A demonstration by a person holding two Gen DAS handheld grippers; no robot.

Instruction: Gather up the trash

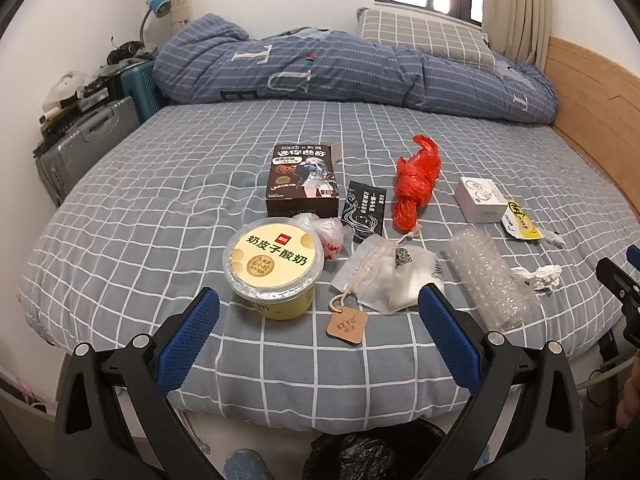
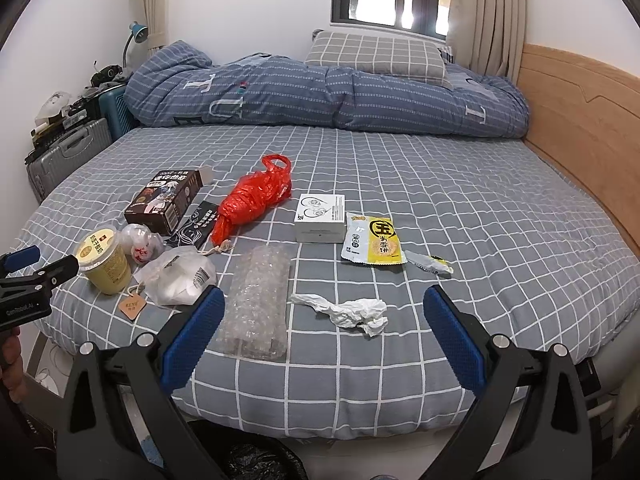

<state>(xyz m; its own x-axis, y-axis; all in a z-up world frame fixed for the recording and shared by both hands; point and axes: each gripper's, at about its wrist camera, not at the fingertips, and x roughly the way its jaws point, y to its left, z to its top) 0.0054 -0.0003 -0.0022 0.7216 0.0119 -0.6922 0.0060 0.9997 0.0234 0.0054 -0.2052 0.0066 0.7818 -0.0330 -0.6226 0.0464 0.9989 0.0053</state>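
Observation:
Trash lies on the grey checked bed (image 1: 160, 184). In the left wrist view: a yellow yogurt cup (image 1: 273, 266), a dark snack box (image 1: 304, 180), a black sachet (image 1: 365, 210), a red plastic bag (image 1: 416, 180), a white pouch with a tan tag (image 1: 394, 276) and a bubble wrap roll (image 1: 488, 280). My left gripper (image 1: 318, 306) is open and empty, just short of the cup and pouch. In the right wrist view: bubble wrap (image 2: 258, 302), a crumpled tissue (image 2: 352, 310), a yellow snack wrapper (image 2: 374, 242) and a white box (image 2: 320, 218). My right gripper (image 2: 324, 304) is open and empty above the near edge.
A black bin bag (image 1: 360, 456) sits on the floor below the bed's near edge, also in the right wrist view (image 2: 256, 460). A folded blue duvet (image 1: 340, 72) and pillow (image 1: 424, 36) lie at the back. Suitcases (image 1: 80, 144) stand left. A wooden headboard (image 2: 580, 120) runs right.

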